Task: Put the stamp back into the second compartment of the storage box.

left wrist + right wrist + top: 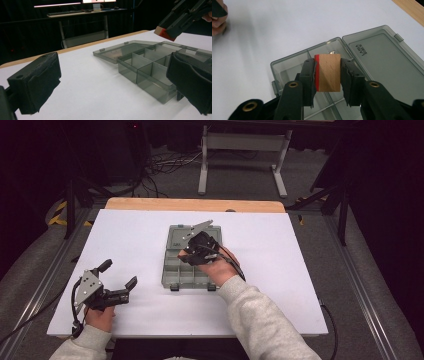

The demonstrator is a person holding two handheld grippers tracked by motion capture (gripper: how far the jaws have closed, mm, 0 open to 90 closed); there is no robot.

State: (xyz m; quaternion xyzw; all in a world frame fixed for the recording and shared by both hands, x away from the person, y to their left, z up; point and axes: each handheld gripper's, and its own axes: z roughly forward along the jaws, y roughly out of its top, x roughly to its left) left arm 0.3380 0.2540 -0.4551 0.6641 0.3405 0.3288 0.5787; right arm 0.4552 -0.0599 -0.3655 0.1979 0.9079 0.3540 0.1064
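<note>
right gripper, bottom centre of its own view: jaws clamped on a wooden block, red stripe along the block's left face, held above the tray. in the high view the same gripper sits mid-frame over the box. compartment box: smoky grey plastic, dividers visible, lid swung flat open to the upper right, resting on the white table. left gripper, lower left of the high view: jaws spread wide, nothing between them, well apart from the box.
</note>
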